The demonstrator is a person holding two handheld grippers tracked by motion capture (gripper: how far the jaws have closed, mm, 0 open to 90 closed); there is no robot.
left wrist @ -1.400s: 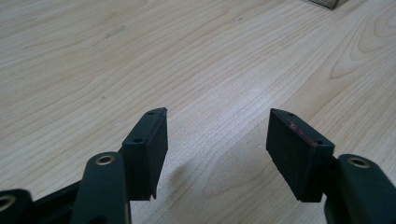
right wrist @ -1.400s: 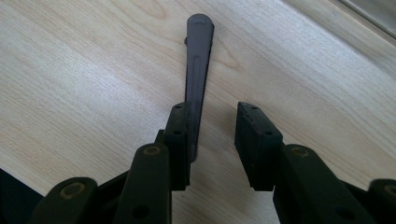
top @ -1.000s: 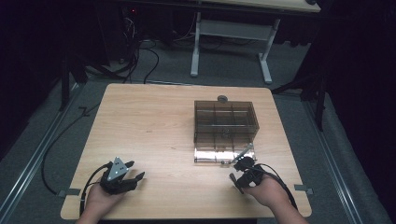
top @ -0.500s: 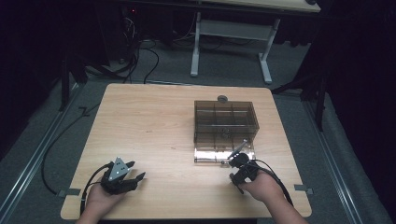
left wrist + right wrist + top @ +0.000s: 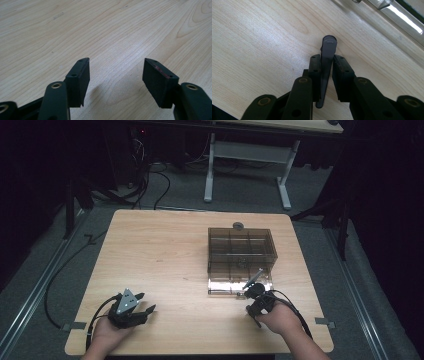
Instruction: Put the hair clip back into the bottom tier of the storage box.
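A slim grey stick with a rounded tip lies over the wooden table, and my right gripper is shut on it. Its jaws have just been closing, and both pads now sit against the stick's sides. In the high view the stick pokes out of the right gripper towards the front edge of a smoky clear compartment box. My left gripper rests near the table's front left corner. In its own view the left gripper stands open over bare wood with nothing between its jaws.
The box's clear front rim runs just beyond the stick's tip. A small round grey object lies behind the box. A white-legged table and cables stand on the floor past the far edge.
The right gripper's jaws have narrowed around the grey stick, with that hand edging slightly towards the box. The left hand and its gripper have stayed where they were.
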